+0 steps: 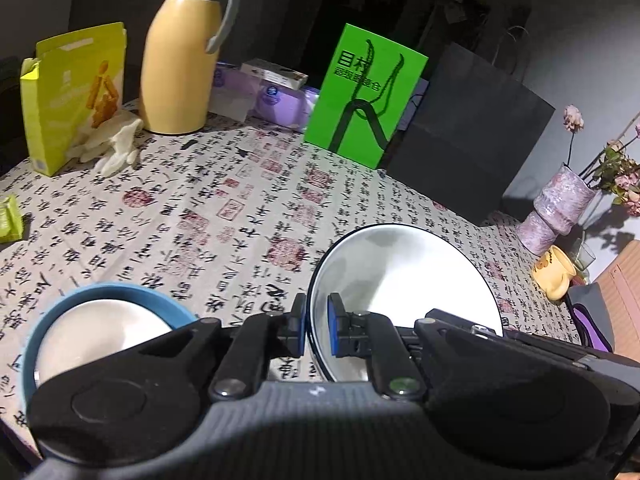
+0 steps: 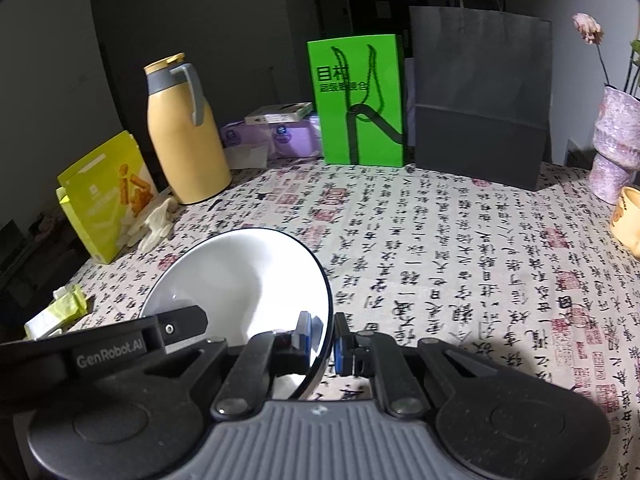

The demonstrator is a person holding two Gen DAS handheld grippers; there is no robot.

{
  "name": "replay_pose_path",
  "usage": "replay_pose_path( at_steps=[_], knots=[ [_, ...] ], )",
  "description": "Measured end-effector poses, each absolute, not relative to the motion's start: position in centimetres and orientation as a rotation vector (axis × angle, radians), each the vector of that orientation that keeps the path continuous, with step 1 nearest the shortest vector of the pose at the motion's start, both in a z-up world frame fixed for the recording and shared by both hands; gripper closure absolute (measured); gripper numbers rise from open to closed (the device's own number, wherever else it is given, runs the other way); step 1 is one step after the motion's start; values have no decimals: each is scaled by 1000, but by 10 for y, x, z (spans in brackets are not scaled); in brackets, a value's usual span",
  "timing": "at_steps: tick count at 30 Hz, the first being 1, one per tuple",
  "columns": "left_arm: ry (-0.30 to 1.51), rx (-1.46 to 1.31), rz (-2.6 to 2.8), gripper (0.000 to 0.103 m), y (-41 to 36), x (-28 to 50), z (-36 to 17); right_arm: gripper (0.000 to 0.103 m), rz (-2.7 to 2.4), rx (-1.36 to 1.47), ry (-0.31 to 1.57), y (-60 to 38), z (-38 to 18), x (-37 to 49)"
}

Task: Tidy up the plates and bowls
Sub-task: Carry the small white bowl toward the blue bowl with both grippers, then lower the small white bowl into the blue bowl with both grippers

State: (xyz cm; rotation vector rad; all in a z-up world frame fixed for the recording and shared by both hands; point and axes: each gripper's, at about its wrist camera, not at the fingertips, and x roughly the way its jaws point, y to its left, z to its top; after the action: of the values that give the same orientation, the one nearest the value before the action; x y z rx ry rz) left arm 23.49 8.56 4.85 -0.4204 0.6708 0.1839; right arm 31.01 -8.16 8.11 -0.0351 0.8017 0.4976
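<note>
A white bowl [image 1: 404, 276] with a thin dark rim is held between both grippers, above the calligraphy tablecloth [image 1: 224, 216]. My left gripper [image 1: 317, 328] is shut on its left rim, one blue pad inside and one outside. My right gripper [image 2: 324, 340] is shut on the right rim of the same white bowl [image 2: 240, 276]. The left gripper's body [image 2: 116, 348] shows at the bowl's far side in the right wrist view. A second bowl with a blue rim [image 1: 92, 320] sits on the cloth at lower left, partly hidden by my left gripper.
At the back stand a yellow thermos jug [image 1: 180, 60], a green paper bag [image 1: 364, 96] and a black paper bag [image 1: 468, 136]. A yellow snack box [image 1: 72, 96] and white gloves [image 1: 112, 148] lie on the left. A purple vase [image 1: 560, 208] and yellow mug [image 1: 554, 274] stand on the right.
</note>
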Motion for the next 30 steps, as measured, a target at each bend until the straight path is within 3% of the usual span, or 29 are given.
replay_pose_path(
  at_steps=[30],
  knots=[
    [640,-472,311,92,165,181,48,92,646,-63,821,0,76,278]
  ],
)
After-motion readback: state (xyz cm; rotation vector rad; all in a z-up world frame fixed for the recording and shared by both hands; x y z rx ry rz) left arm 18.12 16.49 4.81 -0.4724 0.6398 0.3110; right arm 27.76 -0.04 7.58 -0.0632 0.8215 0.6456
